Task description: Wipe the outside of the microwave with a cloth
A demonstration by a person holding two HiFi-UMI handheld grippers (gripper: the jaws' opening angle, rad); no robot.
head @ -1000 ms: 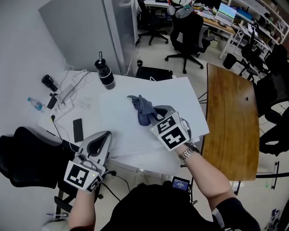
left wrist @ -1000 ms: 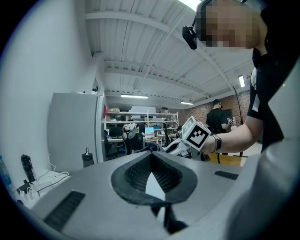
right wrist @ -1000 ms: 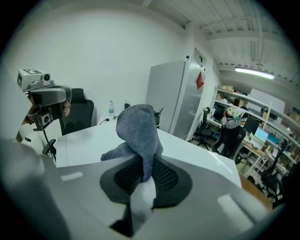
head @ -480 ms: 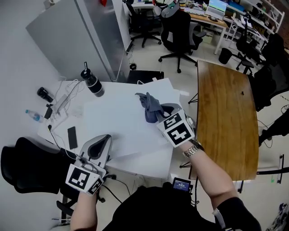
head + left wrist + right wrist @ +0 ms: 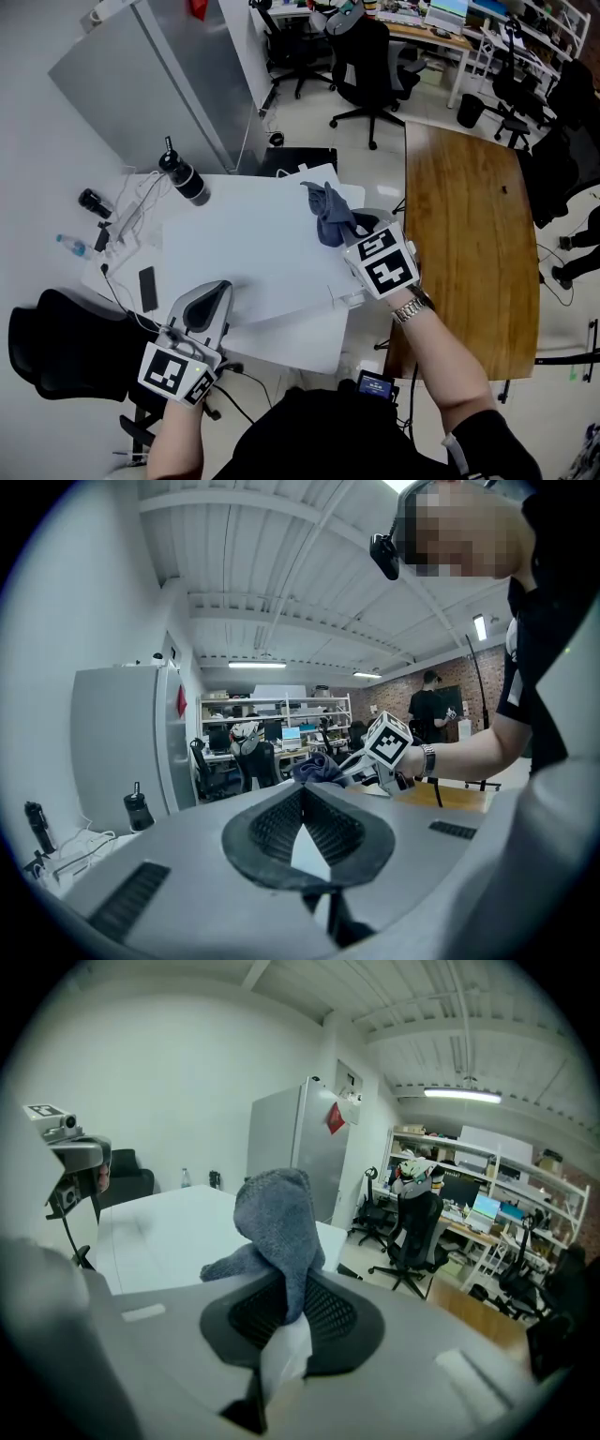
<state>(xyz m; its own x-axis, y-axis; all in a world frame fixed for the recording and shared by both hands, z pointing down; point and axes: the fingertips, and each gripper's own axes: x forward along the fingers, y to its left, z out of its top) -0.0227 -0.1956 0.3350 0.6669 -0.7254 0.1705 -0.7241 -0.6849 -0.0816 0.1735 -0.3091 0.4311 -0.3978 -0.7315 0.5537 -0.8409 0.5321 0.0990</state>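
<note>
A large white flat top (image 5: 248,258), seemingly the microwave's upper face, fills the middle of the head view. My right gripper (image 5: 359,228) is at its far right edge, shut on a blue-grey cloth (image 5: 329,212) that bunches up from the jaws over the white surface. In the right gripper view the cloth (image 5: 277,1221) stands pinched between the pads, and my right gripper (image 5: 286,1309) points over the white top (image 5: 164,1227). My left gripper (image 5: 208,304) rests by the near left edge, shut and empty. Its own view shows my left gripper (image 5: 302,803) closed, facing the cloth (image 5: 316,768).
A black bottle (image 5: 185,178), cables and a power strip (image 5: 131,208), a small water bottle (image 5: 73,246) and a dark phone (image 5: 147,288) lie left of the white top. A wooden table (image 5: 469,244) stands right. Office chairs (image 5: 370,56) and a grey cabinet (image 5: 155,80) stand behind.
My right gripper has carried the cloth rightward across the white top to its right edge. The left gripper has stayed shut near the front left edge.
</note>
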